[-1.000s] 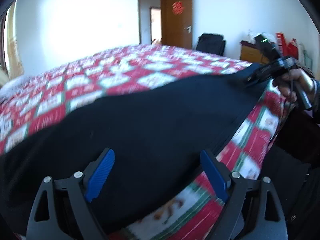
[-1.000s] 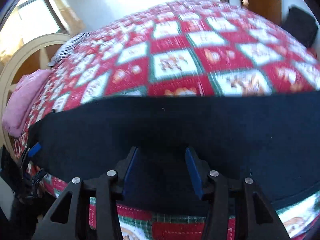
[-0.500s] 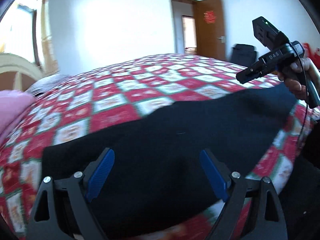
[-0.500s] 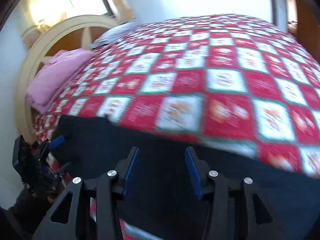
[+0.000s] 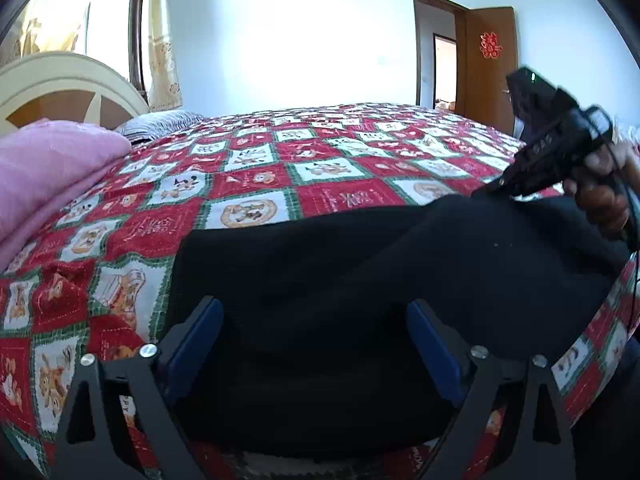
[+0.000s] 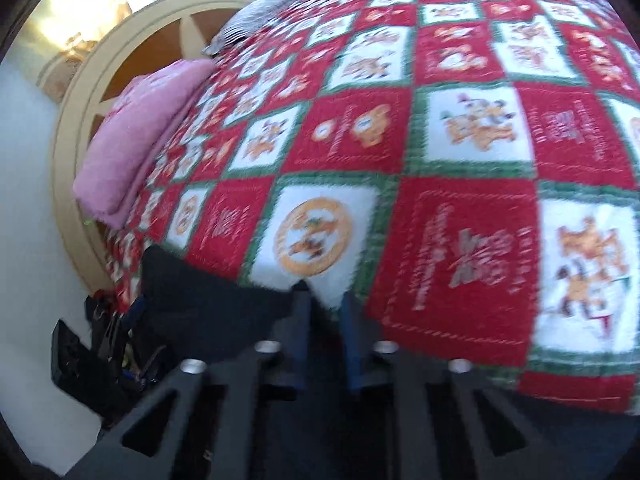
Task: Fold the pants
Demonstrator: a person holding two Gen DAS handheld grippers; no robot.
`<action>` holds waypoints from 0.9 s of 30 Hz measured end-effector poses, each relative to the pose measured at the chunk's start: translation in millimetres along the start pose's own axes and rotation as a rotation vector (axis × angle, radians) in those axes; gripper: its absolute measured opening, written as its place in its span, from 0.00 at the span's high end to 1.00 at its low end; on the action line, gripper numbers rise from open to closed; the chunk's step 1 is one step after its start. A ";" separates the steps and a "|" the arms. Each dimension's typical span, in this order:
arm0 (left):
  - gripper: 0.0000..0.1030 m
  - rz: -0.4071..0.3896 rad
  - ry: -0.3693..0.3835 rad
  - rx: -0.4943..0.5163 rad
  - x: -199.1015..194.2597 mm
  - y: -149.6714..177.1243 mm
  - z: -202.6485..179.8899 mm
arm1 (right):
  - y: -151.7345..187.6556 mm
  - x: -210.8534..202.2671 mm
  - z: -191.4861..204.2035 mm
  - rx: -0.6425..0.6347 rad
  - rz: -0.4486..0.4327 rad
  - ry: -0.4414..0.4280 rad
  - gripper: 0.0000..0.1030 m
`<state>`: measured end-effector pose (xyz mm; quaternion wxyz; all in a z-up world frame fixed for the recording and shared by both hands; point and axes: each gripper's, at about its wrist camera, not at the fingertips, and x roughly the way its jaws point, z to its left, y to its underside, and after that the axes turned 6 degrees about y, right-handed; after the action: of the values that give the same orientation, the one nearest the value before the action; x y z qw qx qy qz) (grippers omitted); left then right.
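The right gripper (image 6: pixel 325 312) is pinched on the far edge of the black pants (image 5: pixel 340 280), lifting it. The left gripper (image 5: pixel 316 344), jaws opening wide, hovers over the pants, gripping nothing. The pants lie along the near edge of the red quilt (image 5: pixel 320 168), near a pink pillow (image 5: pixel 48 164).

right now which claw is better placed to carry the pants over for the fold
Right. The right claw is already pinched shut on the far edge of the pants, lifting it. The left claw hangs wide over the cloth, its jaws opening, gripping nothing.
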<state>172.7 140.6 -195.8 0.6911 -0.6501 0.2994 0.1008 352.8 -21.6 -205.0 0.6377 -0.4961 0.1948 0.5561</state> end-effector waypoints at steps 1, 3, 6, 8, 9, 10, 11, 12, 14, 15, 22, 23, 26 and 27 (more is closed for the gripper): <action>0.05 -0.002 -0.003 0.006 1.1 0.6 -1.0 | 0.5 -4.8 2.6 -0.006 -0.018 0.010 0.97; 0.05 -0.007 -0.005 0.004 -1.7 1.3 -0.5 | -0.9 -19.1 7.1 -0.018 -0.079 0.018 0.99; 0.04 -0.008 -0.011 -0.005 -1.2 1.0 0.0 | -3.9 -38.5 13.0 -0.024 -0.154 0.018 0.99; 0.02 -0.006 -0.021 -0.004 0.4 0.9 -1.3 | -5.5 -33.2 11.9 -0.026 -0.145 0.048 0.99; 0.01 -0.003 -0.025 0.001 1.3 0.8 -2.2 | -5.2 -28.6 8.0 -0.018 -0.133 0.061 0.99; 0.00 -0.004 -0.025 0.006 2.4 1.3 -3.1 | -4.6 -20.8 3.4 -0.006 -0.121 0.076 0.99; 0.00 -0.006 -0.027 0.008 2.6 1.8 -3.3 | -3.3 -10.1 -3.3 0.004 -0.106 0.098 0.99; 0.00 -0.006 -0.028 0.007 2.2 1.9 -3.6 | -2.0 -3.7 -9.2 0.014 -0.095 0.107 0.99; 0.00 0.006 -0.029 0.008 1.9 1.2 -3.9 | 1.1 5.1 -19.9 0.040 -0.079 0.068 0.99; 0.00 0.012 -0.032 0.004 0.0 0.4 -4.3 | 2.4 0.6 -20.4 0.036 -0.096 0.054 0.99; 0.00 0.003 -0.034 -0.003 -10.8 5.7 -5.4 | 50.2 -65.7 -2.7 -0.102 -0.183 0.117 0.97; 0.00 0.009 -0.038 -0.008 -8.9 6.8 -4.6 | 63.1 -73.1 1.2 -0.133 -0.180 0.109 0.97; 0.00 0.012 -0.064 -0.004 -5.9 7.8 -5.2 | 98.1 -79.8 13.0 -0.213 -0.144 0.114 0.97; 0.00 0.012 -0.065 -0.004 -5.9 8.0 -5.3 | 109.6 -76.9 15.5 -0.230 -0.124 0.112 0.97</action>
<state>162.3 138.1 -199.2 0.6986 -0.6459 0.2805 0.1268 225.7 -60.3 -182.4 0.5979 -0.6073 0.1339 0.5057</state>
